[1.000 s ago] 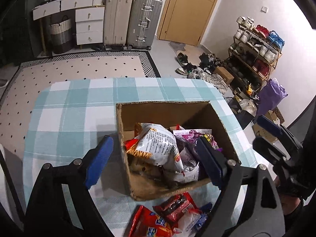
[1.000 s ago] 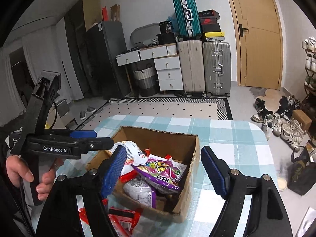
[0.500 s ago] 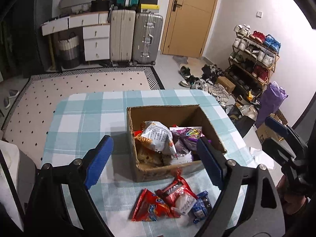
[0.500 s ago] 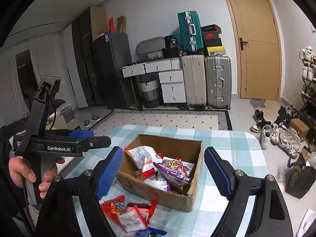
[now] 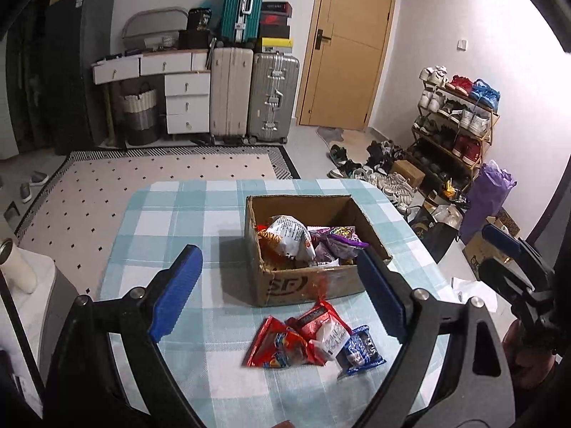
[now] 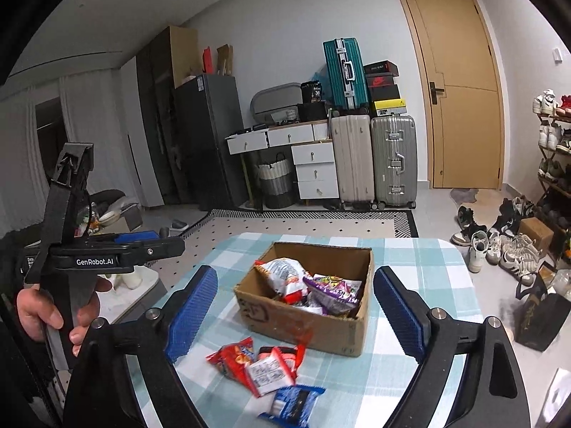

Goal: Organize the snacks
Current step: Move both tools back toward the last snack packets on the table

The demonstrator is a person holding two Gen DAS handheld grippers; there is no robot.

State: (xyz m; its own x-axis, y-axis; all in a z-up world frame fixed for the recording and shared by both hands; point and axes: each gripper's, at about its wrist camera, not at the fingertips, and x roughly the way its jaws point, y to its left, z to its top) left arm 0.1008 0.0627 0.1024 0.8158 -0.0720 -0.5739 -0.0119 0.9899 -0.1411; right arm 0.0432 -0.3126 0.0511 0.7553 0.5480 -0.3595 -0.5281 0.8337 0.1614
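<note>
A cardboard box [image 5: 303, 287] [image 6: 285, 324] stands on the teal checked table [image 5: 200, 221], holding several snack bags, among them a white bag [image 5: 289, 237] and a purple bag [image 5: 339, 239]. In front of the box lie a red packet [image 5: 278, 347] [image 6: 233, 356], a red-and-white packet [image 5: 326, 330] [image 6: 271, 369] and a blue packet [image 5: 360, 351] [image 6: 291, 404]. My left gripper [image 5: 278, 299] is open and empty, held above the table's near side. My right gripper [image 6: 296, 317] is open and empty, also held back from the box.
Beyond the table are a patterned rug [image 5: 150, 167], suitcases [image 5: 271, 96], white drawers [image 5: 185, 100] and a door [image 5: 349, 46]. A shoe rack [image 5: 460, 114] and bags stand to the right. A white bottle [image 5: 18, 267] stands on a stand at the left.
Both grippers have pulled up and back from the box; the box looks smaller and the loose packets in front of it have come fully into view.
</note>
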